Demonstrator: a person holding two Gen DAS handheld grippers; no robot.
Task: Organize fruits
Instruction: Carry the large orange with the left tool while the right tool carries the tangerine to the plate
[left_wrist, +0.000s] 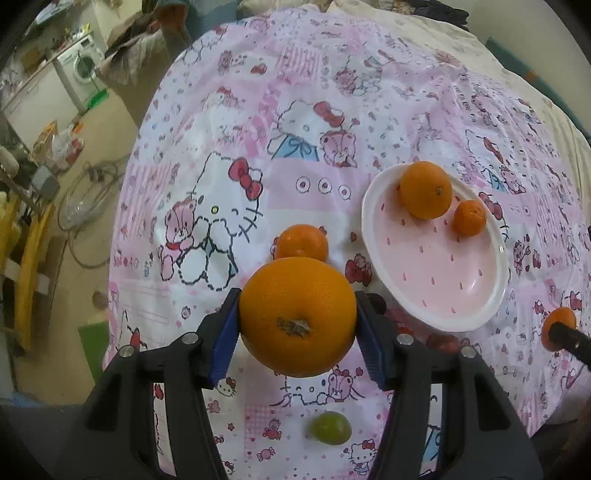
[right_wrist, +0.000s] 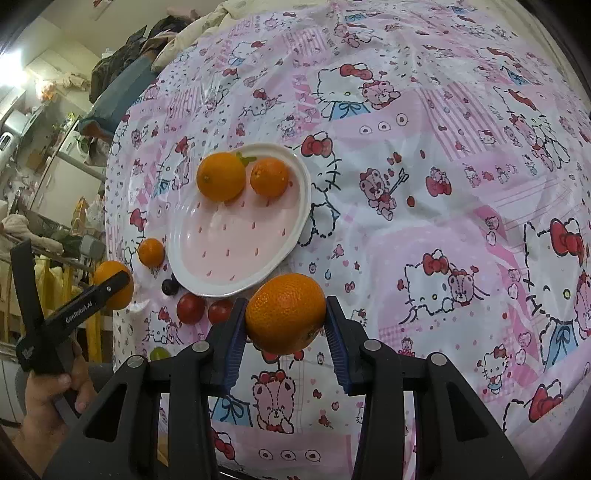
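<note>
Pink cartoon-cat cloth (left_wrist: 332, 92) covers the counter, with a washing machine (left_wrist: 83, 66) far off at the left. From left to right, the left gripper (left_wrist: 297, 332) has its jaws pinching a large orange (left_wrist: 297, 317) above the cloth, a small mandarin (left_wrist: 302, 243) lies just beyond it, and a green grape (left_wrist: 330, 427) sits nearer. Further right, a pink plate (right_wrist: 207, 284) carries two oranges, tomatoes (right_wrist: 190, 308) lie beside its rim, and the right gripper (right_wrist: 285, 317) has its jaws clamping a mid-sized orange (right_wrist: 285, 314).

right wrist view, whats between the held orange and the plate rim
Nothing: in the right wrist view only bare tablecloth shows between the orange in the right tool and the plate.
</note>
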